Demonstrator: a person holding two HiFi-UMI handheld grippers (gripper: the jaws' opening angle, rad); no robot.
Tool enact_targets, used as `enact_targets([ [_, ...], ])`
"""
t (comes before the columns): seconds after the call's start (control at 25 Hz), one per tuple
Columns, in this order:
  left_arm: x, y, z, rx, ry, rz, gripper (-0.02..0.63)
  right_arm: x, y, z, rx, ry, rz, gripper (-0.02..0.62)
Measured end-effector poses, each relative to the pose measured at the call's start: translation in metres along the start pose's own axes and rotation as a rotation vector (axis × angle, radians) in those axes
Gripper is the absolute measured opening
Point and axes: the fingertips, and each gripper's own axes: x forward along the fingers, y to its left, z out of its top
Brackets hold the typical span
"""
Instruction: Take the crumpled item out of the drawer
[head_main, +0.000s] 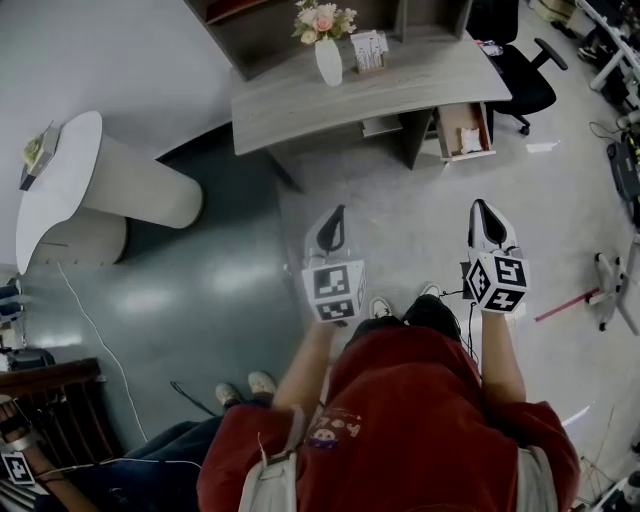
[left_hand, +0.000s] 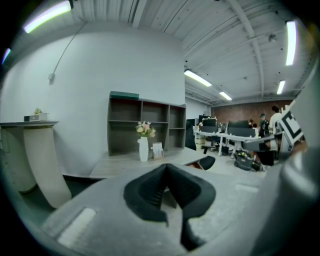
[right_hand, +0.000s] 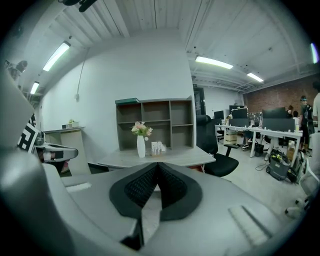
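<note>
At far left: white curved stand (head_main: 110, 190).
Desk (head_main: 300, 105): flower vase (head_main: 328, 60) on top.
Left gripper (head_main: 337, 215): jaws together, empty.
Drawer (head_main: 462, 118): pulled open (desk's right end), crumpled item (head_main: 470, 140) inside.
Right gripper (head_main: 482, 208): jaws together, empty, well short of drawer.
Office chair (head_main: 525, 75): just beside drawer.

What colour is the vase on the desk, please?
White vase, clearest in the right gripper view.

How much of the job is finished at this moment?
Done: the drawer already stands open, the white crumpled item lying inside. In hand: nothing; the left gripper and right gripper are both shut and empty, far from the desk. Left: approach, grip the item, lift it out.
</note>
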Motion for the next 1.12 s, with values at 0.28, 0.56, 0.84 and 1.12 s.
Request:
enact_targets([
  [0.28,0.031,-0.016,0.004,0.014,0.005,-0.057,0.002,0.009,-0.021,-0.008,0.010,0.024,-0.041,-0.002],
  [0.56,0.080,-0.041,0.020,0.038,0.008,-0.083,0.002,0.038,-0.062,-0.001,0.023,0.028,-0.055,-0.002],
  [0.84,0.160,-0.069,0.041,0.049,0.030,-0.103,0.002,0.088,-0.125,0.018,0.042,0.046,-0.074,-0.002],
  [1.12,0.210,-0.145,0.063,0.076,0.022,-0.117,0.002,0.095,-0.209,0.026,0.058,0.039,-0.074,-0.002],
])
